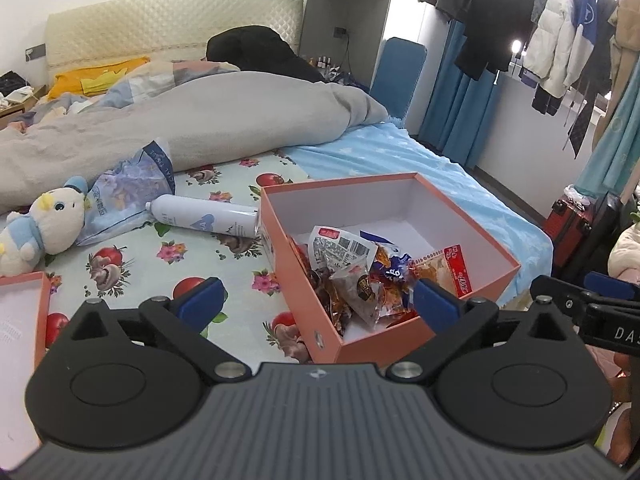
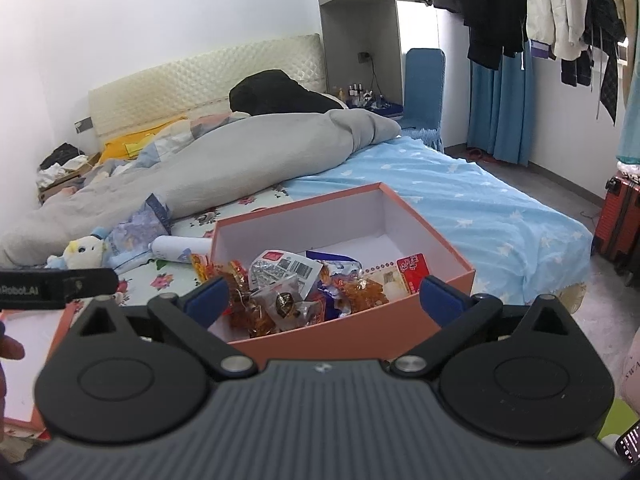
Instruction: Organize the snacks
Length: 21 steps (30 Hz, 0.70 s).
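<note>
An open orange box [image 1: 484, 236] with white inside sits on the bed; it also shows in the right wrist view [image 2: 440, 248]. Several snack packets [image 1: 360, 276] lie piled in its near end, also seen in the right wrist view [image 2: 304, 288]. My left gripper [image 1: 316, 304] is open and empty, held above the box's near left side. My right gripper [image 2: 324, 300] is open and empty, held above the box's near edge. The right gripper's body shows at the right edge of the left wrist view [image 1: 592, 304].
The box lid [image 1: 20, 312] lies at the left on the flowered sheet. A white spray can [image 1: 204, 220], a tissue pack [image 1: 128, 192] and a plush toy [image 1: 44, 224] lie left of the box. A grey duvet [image 1: 180, 120] is behind; a red suitcase [image 2: 616, 220] stands at right.
</note>
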Each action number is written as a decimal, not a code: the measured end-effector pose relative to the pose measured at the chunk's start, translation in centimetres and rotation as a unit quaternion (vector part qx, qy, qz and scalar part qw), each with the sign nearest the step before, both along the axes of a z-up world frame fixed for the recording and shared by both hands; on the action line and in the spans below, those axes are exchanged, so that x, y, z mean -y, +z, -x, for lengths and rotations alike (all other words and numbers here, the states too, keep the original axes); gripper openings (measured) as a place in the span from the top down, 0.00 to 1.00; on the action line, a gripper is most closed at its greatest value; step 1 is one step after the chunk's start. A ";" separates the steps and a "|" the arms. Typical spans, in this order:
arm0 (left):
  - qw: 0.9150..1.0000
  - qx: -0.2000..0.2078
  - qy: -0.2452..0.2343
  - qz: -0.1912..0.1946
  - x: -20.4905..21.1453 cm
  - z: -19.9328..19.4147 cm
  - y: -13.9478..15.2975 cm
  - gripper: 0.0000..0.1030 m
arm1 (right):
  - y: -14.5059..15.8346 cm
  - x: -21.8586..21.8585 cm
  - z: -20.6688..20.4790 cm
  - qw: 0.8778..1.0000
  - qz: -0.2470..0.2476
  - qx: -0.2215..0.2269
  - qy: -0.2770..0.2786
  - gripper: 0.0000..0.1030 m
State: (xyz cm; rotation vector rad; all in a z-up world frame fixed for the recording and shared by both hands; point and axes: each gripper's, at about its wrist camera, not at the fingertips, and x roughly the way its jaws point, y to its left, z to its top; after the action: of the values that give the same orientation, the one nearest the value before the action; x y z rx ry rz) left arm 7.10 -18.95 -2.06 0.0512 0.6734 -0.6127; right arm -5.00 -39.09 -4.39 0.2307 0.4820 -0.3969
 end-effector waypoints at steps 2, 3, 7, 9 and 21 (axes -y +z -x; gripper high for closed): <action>1.000 -0.001 0.001 -0.001 -0.1 -0.1 0.0 0.01 | 0.0 0.1 0.0 1.000 0.000 0.000 0.002 0.00; 1.000 -0.002 -0.001 0.001 -0.1 -0.1 0.0 0.01 | 0.0 0.0 0.0 1.000 0.001 0.000 0.002 0.00; 1.000 -0.005 -0.005 0.000 0.0 0.0 0.0 0.01 | 0.1 0.0 0.1 1.000 0.001 0.000 0.003 0.00; 1.000 -0.004 -0.007 -0.005 0.2 0.1 0.0 0.01 | 0.1 0.0 0.1 1.000 0.001 0.000 0.004 0.00; 1.000 -0.001 -0.003 -0.002 -0.1 0.2 0.2 0.01 | 0.0 0.0 0.0 1.000 0.004 0.000 0.003 0.00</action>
State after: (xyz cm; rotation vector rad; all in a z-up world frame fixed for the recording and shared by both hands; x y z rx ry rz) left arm 6.86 -18.81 -1.87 0.0565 0.6767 -0.6170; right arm -5.04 -39.13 -4.37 0.2224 0.4805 -0.3936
